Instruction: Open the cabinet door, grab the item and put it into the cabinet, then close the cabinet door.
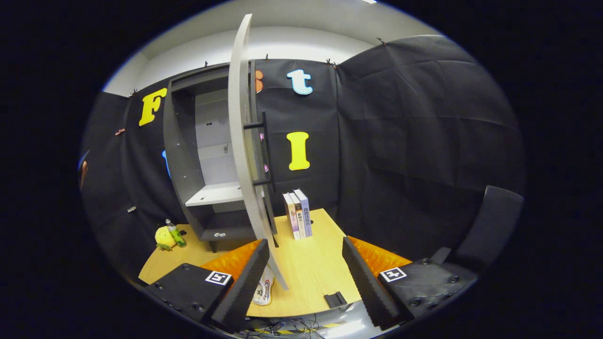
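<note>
The dark grey cabinet (181, 155) stands on the wooden table (311, 268) with its door (239, 141) swung wide open. The door faces me edge-on, and its black bar handle (264, 150) sticks out to the right. Inside I see a pale shelf (216, 193) with nothing on it. My gripper (306, 245) is open and holds nothing. The door's lower corner comes down just beside my left finger (245, 278). Three books (297, 214) stand upright beyond the fingers, right of the door. A yellow plush toy (164, 238) and a green bottle (176, 233) sit left of the cabinet.
A white packet with red print (264, 289) lies on the table, partly under the left finger. A small black bracket (335, 299) sits at the table's near edge between the fingers. Cables lie on the floor below that edge. Black cloth walls close in behind and to the right.
</note>
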### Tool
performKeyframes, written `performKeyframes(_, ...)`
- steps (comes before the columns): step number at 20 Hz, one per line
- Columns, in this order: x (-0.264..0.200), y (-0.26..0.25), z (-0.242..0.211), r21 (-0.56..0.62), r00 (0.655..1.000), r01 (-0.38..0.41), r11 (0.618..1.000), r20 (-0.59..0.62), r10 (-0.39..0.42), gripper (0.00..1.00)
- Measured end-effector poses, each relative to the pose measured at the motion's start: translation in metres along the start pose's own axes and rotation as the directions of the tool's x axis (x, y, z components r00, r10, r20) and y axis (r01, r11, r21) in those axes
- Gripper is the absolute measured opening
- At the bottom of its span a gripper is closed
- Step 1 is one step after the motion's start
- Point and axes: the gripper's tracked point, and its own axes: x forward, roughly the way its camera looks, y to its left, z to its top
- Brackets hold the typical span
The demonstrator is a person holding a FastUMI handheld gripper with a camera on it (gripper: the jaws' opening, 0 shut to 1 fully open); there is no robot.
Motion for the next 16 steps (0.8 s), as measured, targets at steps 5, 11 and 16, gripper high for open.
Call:
performKeyframes(5,-0.02,0.06,-0.06,-0.049,0.997,0.014,0.999,-0.078,-0.017,0.98)
performKeyframes(11,0.009,0.159,-0.117,-0.135,0.977,-0.095,0.986,-0.203,0.066,0.99)
performKeyframes(16,0.045,0.221,-0.177,-0.159,0.928,-0.232,0.96,-0.33,0.17,1.0)
